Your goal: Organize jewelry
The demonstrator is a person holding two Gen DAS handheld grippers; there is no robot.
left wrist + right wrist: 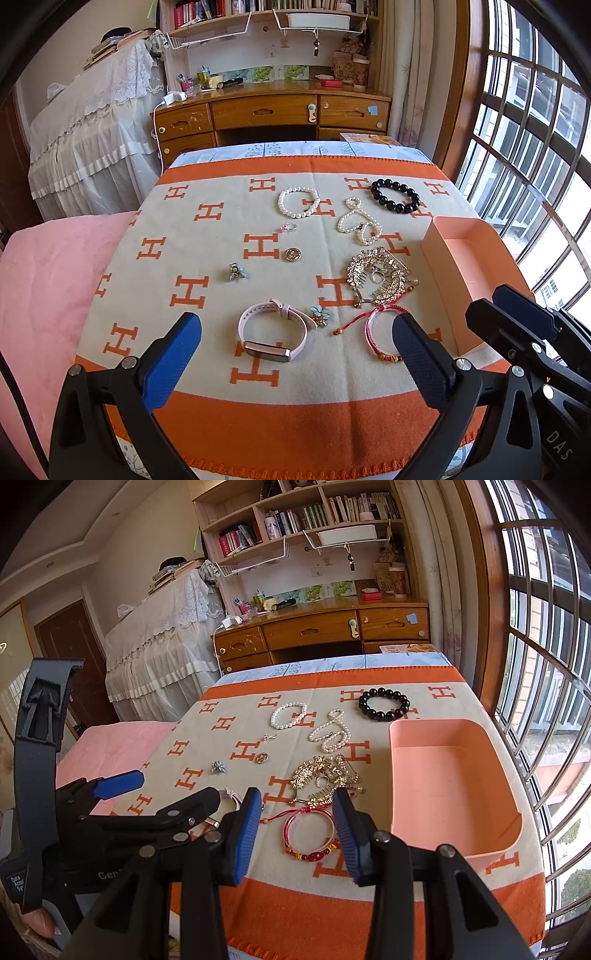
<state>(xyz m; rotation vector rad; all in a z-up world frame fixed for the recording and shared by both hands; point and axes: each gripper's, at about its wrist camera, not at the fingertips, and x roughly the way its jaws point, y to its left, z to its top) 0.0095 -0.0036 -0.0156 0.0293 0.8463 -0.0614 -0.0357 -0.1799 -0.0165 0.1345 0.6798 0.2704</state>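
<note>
Left wrist view: your jewelry lies spread on the orange-and-cream blanket [207,258] covering the bed, with the empty pink box [465,258] at its right edge. Going down in size: the gold hair comb [376,275] sits just left of the box, the pink watch band [271,332] nearest you, the black bead bracelet [396,196] far back, the two pearl strands beside it, then the red cord bracelet [380,332] and the small ring, button and charms in the middle.

Your left hand-held gripper [295,354] tilts steeply down over the watch band, jaws spread wide, pinching nothing. In the right wrist view, your right hand-held gripper [297,830] points down less steeply, jaws apart on either side of the red cord bracelet, pads clear of it.
</note>
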